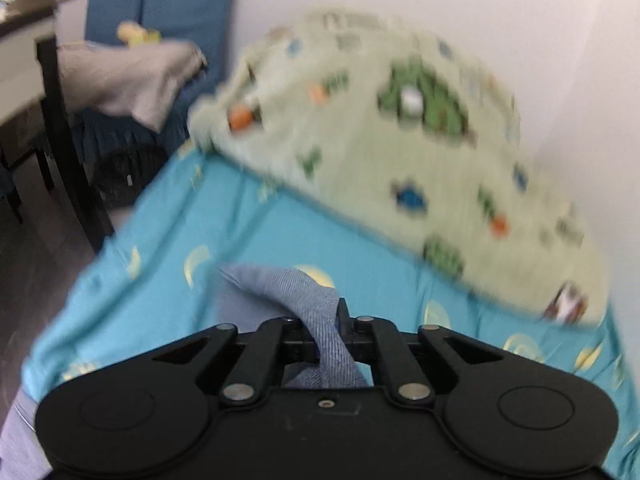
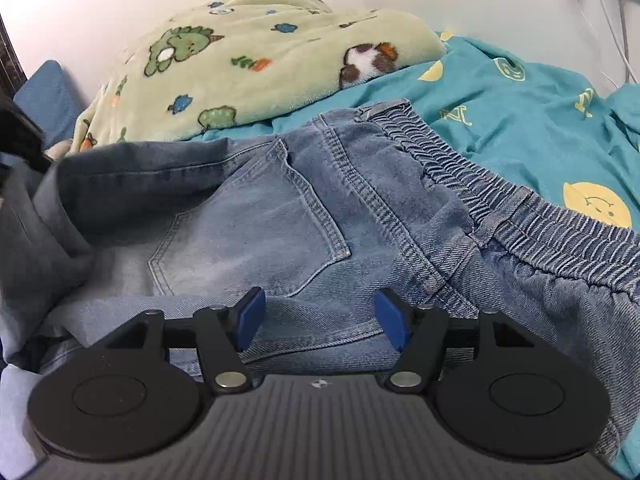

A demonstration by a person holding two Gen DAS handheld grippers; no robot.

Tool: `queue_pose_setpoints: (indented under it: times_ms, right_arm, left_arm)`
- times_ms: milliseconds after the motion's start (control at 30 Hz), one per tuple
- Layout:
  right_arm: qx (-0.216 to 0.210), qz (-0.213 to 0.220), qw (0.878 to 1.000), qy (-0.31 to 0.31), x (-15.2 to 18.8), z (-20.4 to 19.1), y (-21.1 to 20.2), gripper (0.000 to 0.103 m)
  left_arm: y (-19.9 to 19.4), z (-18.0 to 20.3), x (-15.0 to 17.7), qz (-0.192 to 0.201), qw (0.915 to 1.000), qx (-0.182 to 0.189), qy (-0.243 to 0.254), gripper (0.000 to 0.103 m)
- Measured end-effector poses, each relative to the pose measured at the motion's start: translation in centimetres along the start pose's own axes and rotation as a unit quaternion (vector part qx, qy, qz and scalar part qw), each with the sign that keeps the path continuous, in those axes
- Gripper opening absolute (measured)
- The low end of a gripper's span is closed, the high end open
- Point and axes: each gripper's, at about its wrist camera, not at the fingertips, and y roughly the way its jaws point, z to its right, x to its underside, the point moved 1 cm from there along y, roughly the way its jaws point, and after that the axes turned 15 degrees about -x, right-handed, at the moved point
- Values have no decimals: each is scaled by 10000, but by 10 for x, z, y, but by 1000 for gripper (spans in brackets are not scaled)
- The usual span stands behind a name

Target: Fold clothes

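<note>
On the bed (image 2: 520, 92), our left gripper (image 1: 327, 338) pinches a thin fold of the jeans (image 2: 280, 208) while the right gripper (image 2: 319, 322) hovers wide and empty above the seat; we judge the narrow pinch may slip, collapsing the fold.

Bed sheet (image 2: 520, 120) w/ jeans (image 2: 280, 208), blanket (image 2: 240, 60).

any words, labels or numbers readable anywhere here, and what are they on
"N": a yellow letter printed on the teal bedsheet, seen twice in the right wrist view.
No other readable text: the green cartoon blanket carries only pictures, the jeans show no label, and the left wrist view is too blurred to read anything.
</note>
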Motion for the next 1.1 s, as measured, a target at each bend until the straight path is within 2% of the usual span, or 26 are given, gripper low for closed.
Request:
queue_pose_setpoints:
  times_ms: [133,233,300,333,467,567,633,800,867,967,1100]
  right_arm:
    - [-5,39,10000,-56,0,-1,-2,62]
    - [-21,109,9999,-45,0,-1,-5,61]
    - [-54,180,9998,-5,-1,-1,-8,61]
    - [-62,210,9998,3,-2,0,-9,61]
    - [-72,178,9998,26,-2,0,-9,61]
    - [-64,148,9999,-43,-1,-1,-9,61]
    - [-58,128,9999,-90,-1,-2,-8,61]
    - [-18,80,9998,-156,-2,-6,-11,61]
    - [-50,186,9997,-174,-4,-10,-18,60]
    - [235,515,9970,-524,-9,-17,-24,60]
    - [99,433,9980,-458,-8,-14,-15,60]
  left_arm:
    - [-46,-48,-51,673,9945,271,-751,5]
    - [-80,-92,-70,1417,9811,389,-1261,5]
    - [-88,-130,-70,1679,9720,240,-1629,5]
    - [-85,-149,-66,1643,9698,95,-1799,5]
    - [-50,-228,-28,1068,9607,-544,-2504,5]
    - [-29,-267,4,697,9559,-726,-2758,5]
    - [-27,-281,16,529,9546,-786,-2824,5]
    - [-50,-283,6,464,9598,-684,-2683,5]
    - [-50,-277,-6,248,9606,-814,-2647,5]
    - [-31,-259,-23,125,9618,-1011,-2540,5]
    - [33,-238,-38,143,9617,-1433,-2331,5]
